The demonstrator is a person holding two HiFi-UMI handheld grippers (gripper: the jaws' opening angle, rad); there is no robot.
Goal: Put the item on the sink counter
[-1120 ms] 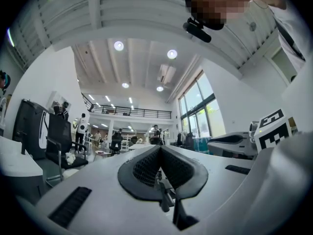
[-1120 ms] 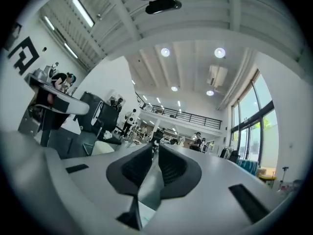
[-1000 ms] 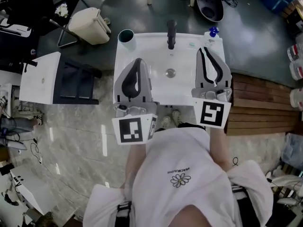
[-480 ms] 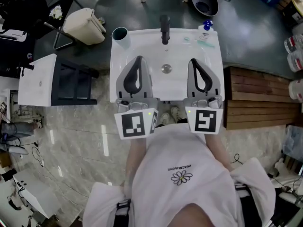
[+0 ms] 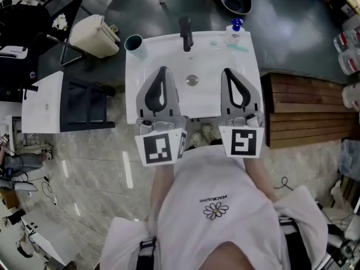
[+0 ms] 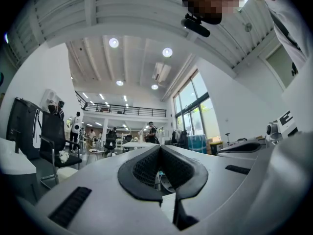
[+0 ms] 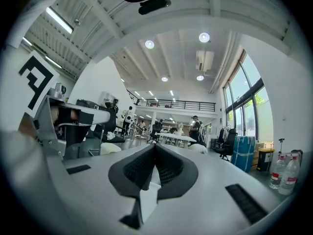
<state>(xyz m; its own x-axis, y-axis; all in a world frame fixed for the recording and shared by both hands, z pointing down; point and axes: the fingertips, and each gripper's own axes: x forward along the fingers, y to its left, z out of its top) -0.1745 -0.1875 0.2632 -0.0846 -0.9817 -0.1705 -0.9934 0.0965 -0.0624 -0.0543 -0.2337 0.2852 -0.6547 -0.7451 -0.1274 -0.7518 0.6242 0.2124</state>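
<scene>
Both grippers are over the sink basin (image 5: 205, 103), side by side and well apart, aimed at the back wall of the sink.

L gripper (image 5: 163, 71): jaws closed, tips touching. In the left gripper view the pads (image 6: 142, 170) meet at the front w/ nothing gripped; only a small gap behind the tips, and what shows through it is too unclear to name.

R gripper (image 5: 227, 72): same, tips pressed together, pads (image 7: 134, 173) empty.

Drain (image 5: 192, 80) is btwn the two sets of fingers, a bit ahead of the tips. Tap (image 5: 185, 26) is further ahead, also btwn them.

Cup (image 5: 135, 43) is ahead of the L fingers and to their left, on the counter (image 5: 132, 77) corner.

Bottle (image 5: 234, 31) w/ blue cap and a teal stick (image 5: 237, 47) are on the counter just ahead of the R fingers, not touching them. Can't tell which one is the item.
</scene>
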